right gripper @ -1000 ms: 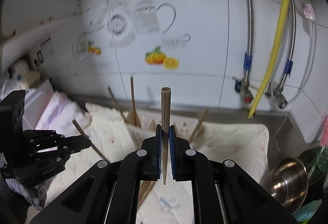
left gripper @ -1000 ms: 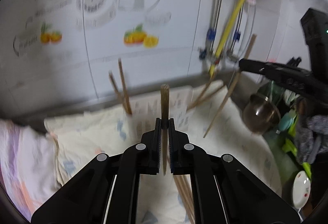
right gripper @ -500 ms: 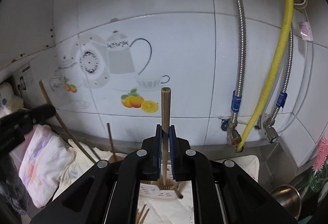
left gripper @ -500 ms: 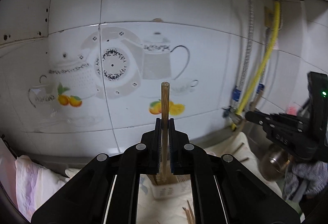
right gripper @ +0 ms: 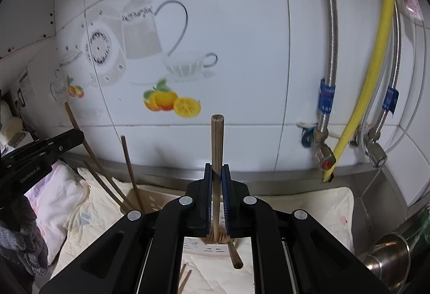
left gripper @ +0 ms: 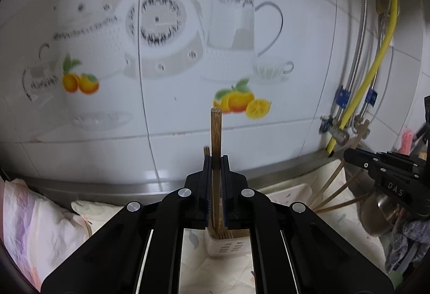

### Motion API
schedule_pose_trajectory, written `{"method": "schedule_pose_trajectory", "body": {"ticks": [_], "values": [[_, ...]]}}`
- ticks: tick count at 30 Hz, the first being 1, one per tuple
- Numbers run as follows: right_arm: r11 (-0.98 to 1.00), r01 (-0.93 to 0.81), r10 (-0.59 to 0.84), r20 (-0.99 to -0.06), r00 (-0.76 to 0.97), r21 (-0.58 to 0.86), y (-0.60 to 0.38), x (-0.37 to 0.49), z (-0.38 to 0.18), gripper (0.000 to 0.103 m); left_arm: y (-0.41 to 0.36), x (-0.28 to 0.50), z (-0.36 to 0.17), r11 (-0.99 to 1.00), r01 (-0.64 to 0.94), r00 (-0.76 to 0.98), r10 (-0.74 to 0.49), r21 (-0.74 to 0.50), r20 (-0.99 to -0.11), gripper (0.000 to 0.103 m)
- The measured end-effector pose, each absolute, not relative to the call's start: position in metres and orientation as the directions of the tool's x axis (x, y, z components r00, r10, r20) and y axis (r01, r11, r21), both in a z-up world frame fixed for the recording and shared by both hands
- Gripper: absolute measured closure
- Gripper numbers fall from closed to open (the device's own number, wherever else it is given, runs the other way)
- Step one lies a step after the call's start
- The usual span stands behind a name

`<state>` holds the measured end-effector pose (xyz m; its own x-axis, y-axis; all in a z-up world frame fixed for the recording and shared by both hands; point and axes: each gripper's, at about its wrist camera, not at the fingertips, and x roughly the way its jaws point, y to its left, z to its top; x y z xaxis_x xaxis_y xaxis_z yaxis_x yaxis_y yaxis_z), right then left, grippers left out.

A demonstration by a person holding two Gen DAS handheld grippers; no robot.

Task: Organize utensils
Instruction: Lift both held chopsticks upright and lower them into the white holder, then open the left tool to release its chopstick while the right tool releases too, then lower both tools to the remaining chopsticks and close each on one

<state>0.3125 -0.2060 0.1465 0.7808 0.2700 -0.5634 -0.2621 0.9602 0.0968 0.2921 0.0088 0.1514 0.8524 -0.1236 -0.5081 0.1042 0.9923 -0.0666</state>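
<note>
1. Left gripper [left gripper: 215, 159]: fingers clamped on an upright wooden chopstick [left gripper: 216, 132], blunt end up, thin end reaching down toward the white holder [left gripper: 228, 245] below.
2. Right gripper [right gripper: 215, 167]: fingers pinched on a second chopstick [right gripper: 217, 143], also upright, lower end at the bundle of sticks in the holder [right gripper: 215, 247].
3. Holder on a pale cloth [right gripper: 309, 208] spread over the bench; sticks inside it seen only through the finger gap, count unclear.
4. Loose chopsticks [right gripper: 185, 278] flat on the cloth in front of the holder; another thick one [right gripper: 235, 256] leaning out beside it.
5. Several leaning sticks [right gripper: 129, 170] at left in the right view, near the left gripper's black body; possibly propped in a second rack, hard to tell.
6. Steel bowl [right gripper: 389, 261] at far right, off the cloth.
7. Behind: white tiled wall [left gripper: 174, 119] with teapot and orange decals; yellow hose [right gripper: 376, 65] and braided metal pipes at right.
8. Pink-white towel [left gripper: 29, 221] bunched at far left.
</note>
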Motion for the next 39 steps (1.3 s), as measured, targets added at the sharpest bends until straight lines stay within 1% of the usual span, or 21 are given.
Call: {"method": "schedule_pose_trajectory", "body": {"ticks": [8,12,13,15,17,18,19,21,23,26,30,32,39], "values": [[0.966,-0.243,0.247,-0.586,0.772,0.086,-0.21,0.314,0.131,0.095,0.004,0.297,0.138,0.992,0.117,0.828,-0.125,-0.051,-0.547,0.097],[0.968,-0.237,0.241,-0.584,0.775,0.085,-0.212,0.312,0.132,0.095,0.0,0.294,0.138,0.993,0.118,0.831,-0.114,-0.027,-0.544,0.096],[0.968,-0.235,0.239,-0.58,0.779,0.083,-0.212,0.31,0.134,0.094,0.0,0.292,0.139,0.992,0.12,0.832,-0.116,-0.028,-0.543,0.094],[0.971,-0.231,0.228,-0.568,0.791,0.067,-0.213,0.305,0.139,0.094,0.0,0.288,0.142,0.992,0.121,0.834,-0.119,-0.032,-0.539,0.086],[0.972,-0.227,0.225,-0.555,0.801,0.066,-0.215,0.299,0.144,0.09,0.002,0.28,0.145,0.993,0.114,0.841,-0.114,-0.032,-0.528,0.067],[0.971,-0.229,0.231,-0.548,0.804,0.073,-0.217,0.294,0.146,0.085,0.003,0.276,0.146,0.993,0.111,0.845,-0.11,-0.029,-0.523,0.065],[0.969,-0.232,0.239,-0.537,0.809,0.083,-0.22,0.286,0.15,0.083,0.004,0.272,0.147,0.994,0.108,0.847,-0.107,-0.028,-0.52,0.062],[0.967,-0.236,0.249,-0.521,0.817,0.093,-0.222,0.271,0.155,0.083,0.006,0.26,0.148,0.994,0.106,0.848,-0.106,-0.031,-0.519,0.058],[0.967,-0.237,0.252,-0.512,0.821,0.095,-0.223,0.256,0.155,0.08,0.01,0.244,0.148,0.995,0.098,0.853,-0.098,-0.028,-0.512,0.05],[0.964,-0.25,0.26,-0.524,0.811,0.09,-0.219,0.229,0.143,0.078,0.015,0.221,0.143,0.995,0.097,0.855,-0.099,-0.032,-0.51,0.045],[0.961,-0.266,0.264,-0.568,0.78,0.08,-0.211,0.199,0.11,0.078,0.019,0.197,0.13,0.996,0.08,0.846,-0.082,-0.028,-0.527,0.04],[0.959,-0.268,0.268,-0.593,0.76,0.09,-0.208,0.186,0.091,0.078,0.022,0.186,0.122,0.996,0.079,0.841,-0.088,-0.039,-0.533,0.035],[0.946,-0.304,0.294,-0.692,0.659,0.112,-0.185,0.142,0.02,0.078,0.039,0.147,0.088,0.996,0.032,0.824,-0.071,-0.079,-0.563,0.029]]}}
